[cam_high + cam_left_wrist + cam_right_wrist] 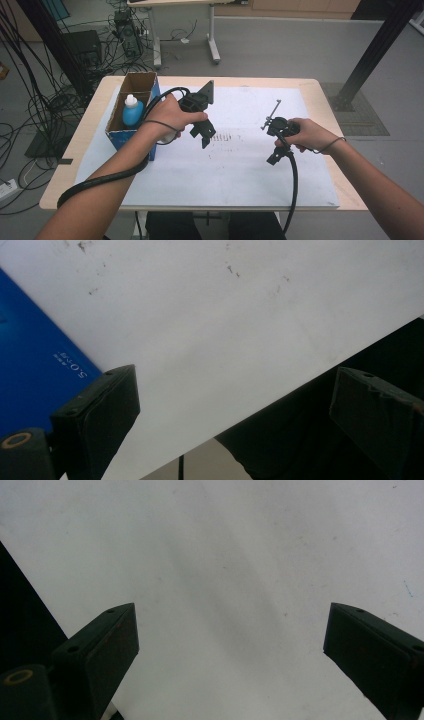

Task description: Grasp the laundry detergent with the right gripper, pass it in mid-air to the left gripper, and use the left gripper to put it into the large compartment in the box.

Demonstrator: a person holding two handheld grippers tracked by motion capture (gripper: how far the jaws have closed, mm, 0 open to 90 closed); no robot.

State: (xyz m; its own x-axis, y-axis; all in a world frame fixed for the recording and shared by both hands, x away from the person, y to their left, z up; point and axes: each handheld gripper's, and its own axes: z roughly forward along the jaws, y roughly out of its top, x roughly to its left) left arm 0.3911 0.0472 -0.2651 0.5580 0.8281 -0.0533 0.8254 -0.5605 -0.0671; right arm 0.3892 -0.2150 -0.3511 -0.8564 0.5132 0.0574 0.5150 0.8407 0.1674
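High view, left gripper [204,131] beside box [131,107], jaws apart, right gripper [275,150] likewise

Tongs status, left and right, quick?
Left tongs: open, holding nothing, over the white sheet near the blue box.
Right tongs: open, holding nothing, over the sheet.

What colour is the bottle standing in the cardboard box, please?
The bottle is blue with a white cap, clearest in the high view, inside the cardboard box.
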